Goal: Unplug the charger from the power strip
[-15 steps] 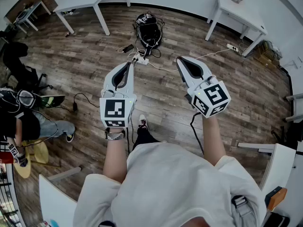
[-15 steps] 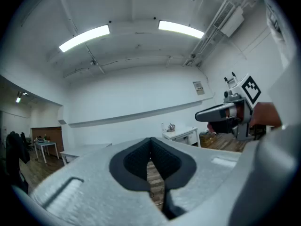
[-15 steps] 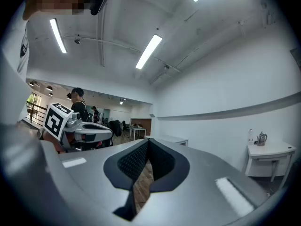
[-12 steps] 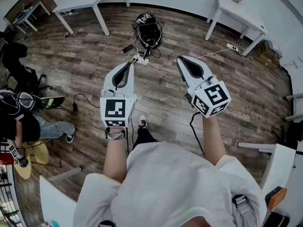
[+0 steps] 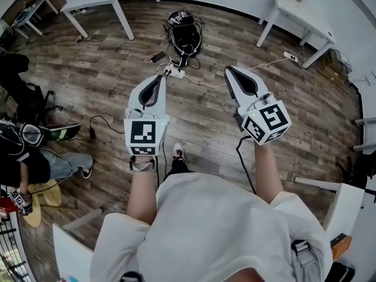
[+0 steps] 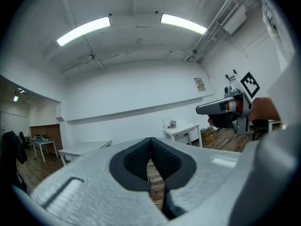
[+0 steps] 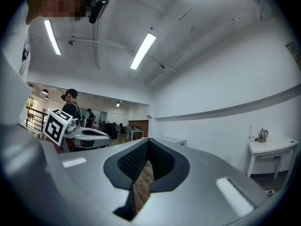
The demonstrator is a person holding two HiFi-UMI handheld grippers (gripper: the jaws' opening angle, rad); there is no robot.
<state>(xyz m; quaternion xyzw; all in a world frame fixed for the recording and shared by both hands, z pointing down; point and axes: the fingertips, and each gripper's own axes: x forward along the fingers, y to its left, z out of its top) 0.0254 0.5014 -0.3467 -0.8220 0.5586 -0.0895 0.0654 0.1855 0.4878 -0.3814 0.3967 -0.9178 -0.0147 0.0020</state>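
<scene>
The left gripper (image 5: 160, 79) and right gripper (image 5: 230, 70) have fingers pressed together, empty. Best to crouch to the power strip (image 5: 178, 73), then pinch the charger (image 5: 168, 69) firmly.

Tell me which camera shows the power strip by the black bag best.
The head view: it looks down on the floor, where the white power strip lies beside the black bag. Both gripper views point level across the room, showing walls, tables and slivers of floor, not the strip.
</scene>
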